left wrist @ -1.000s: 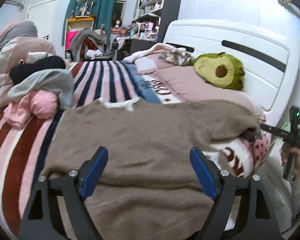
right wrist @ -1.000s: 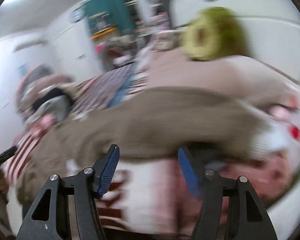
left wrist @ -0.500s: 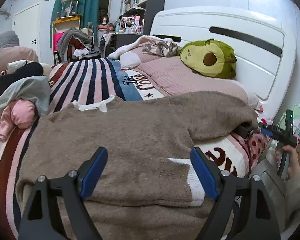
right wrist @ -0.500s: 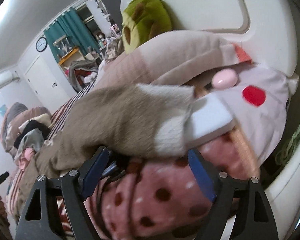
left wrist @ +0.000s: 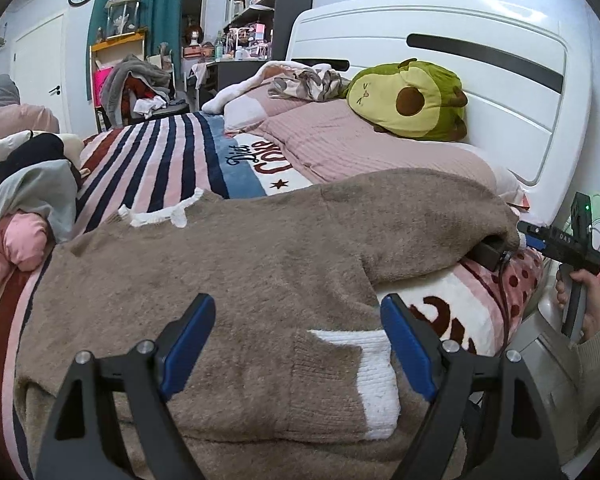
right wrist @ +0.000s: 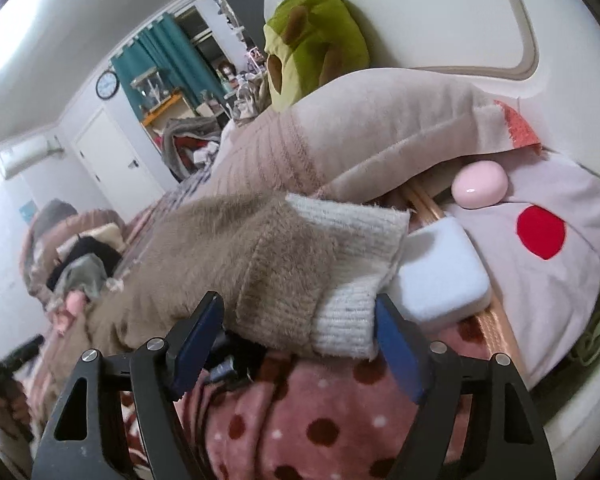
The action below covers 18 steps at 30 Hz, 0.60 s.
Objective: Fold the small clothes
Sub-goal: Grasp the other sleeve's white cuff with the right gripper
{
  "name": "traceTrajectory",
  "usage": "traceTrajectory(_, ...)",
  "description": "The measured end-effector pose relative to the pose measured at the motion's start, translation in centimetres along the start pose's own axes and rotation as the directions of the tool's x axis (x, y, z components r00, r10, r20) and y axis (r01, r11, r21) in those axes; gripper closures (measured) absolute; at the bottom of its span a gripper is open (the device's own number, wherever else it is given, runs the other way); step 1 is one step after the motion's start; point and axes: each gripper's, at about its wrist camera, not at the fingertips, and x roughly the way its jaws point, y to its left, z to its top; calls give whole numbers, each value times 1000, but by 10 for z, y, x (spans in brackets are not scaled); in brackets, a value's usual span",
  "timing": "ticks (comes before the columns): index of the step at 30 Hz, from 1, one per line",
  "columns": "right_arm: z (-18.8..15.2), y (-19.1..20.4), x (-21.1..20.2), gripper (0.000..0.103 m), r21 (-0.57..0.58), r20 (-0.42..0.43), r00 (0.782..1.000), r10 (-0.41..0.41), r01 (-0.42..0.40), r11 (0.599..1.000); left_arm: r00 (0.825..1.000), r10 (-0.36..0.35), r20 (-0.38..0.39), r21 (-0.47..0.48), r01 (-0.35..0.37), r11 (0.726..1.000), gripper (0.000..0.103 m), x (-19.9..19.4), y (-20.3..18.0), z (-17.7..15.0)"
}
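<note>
A fuzzy brown sweater (left wrist: 240,272) with white trim lies spread on the bed. Its near sleeve with a white cuff (left wrist: 374,376) is folded onto the body. My left gripper (left wrist: 296,348) is open, jaws wide just above that folded sleeve. The far sleeve stretches right toward the bed edge; its white cuff (right wrist: 352,264) fills the right wrist view. My right gripper (right wrist: 298,340) is open with the cuff end lying between its blue pads, not pinched. The right gripper also shows in the left wrist view (left wrist: 556,240), at the sleeve's end.
A pile of clothes (left wrist: 24,200) sits at the left on the striped blanket (left wrist: 160,160). A pink pillow (left wrist: 360,144) and an avocado plush (left wrist: 412,100) lie by the white headboard (left wrist: 500,80). A pale blue box (right wrist: 440,276) and pink case (right wrist: 480,190) lie beside the cuff.
My left gripper has drawn back and swung slightly right, showing the folded near sleeve. My right gripper has moved in to the far sleeve's cuff and steadied there, jaws still open.
</note>
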Motion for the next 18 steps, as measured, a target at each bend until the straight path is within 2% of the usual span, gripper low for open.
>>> traceTrajectory(5, 0, 1, 12, 51, 1, -55, 997, 57, -57, 998, 1000, 4, -4, -15, -4, 1000, 21, 3, 3, -2)
traceTrajectory(7, -1, 2, 19, 52, 12, -87, 991, 97, -96, 995, 1000, 3, -2, -17, -3, 1000, 21, 3, 3, -1)
traceTrajectory(9, 0, 3, 23, 52, 20, -101, 990, 103, -101, 995, 1000, 1, 2, -17, -1, 1000, 21, 3, 3, 0)
traceTrajectory(10, 1, 4, 24, 57, 17, -98, 990, 100, -99, 995, 1000, 1, 4, -17, -1, 1000, 21, 2, 3, 0)
traceTrajectory(12, 4, 5, 24, 78, 16, -78, 993, 84, -83, 996, 1000, 3, 10, -13, -3, 1000, 21, 0, 2, 0)
traceTrajectory(13, 6, 6, 23, 96, 18, -57, 996, 71, -71, 997, 1000, 5, 14, -11, -5, 1000, 21, -2, 2, 0)
traceTrajectory(15, 9, 8, 19, 96, 20, -22, 998, 61, -61, 998, 1000, 10, 21, -9, -10, 1000, 21, -5, 3, 0)
traceTrajectory(18, 9, 21, 7, 96, -11, 20, 996, 90, -90, 996, 999, 13, 35, -17, -12, 1000, 21, -13, 7, -2)
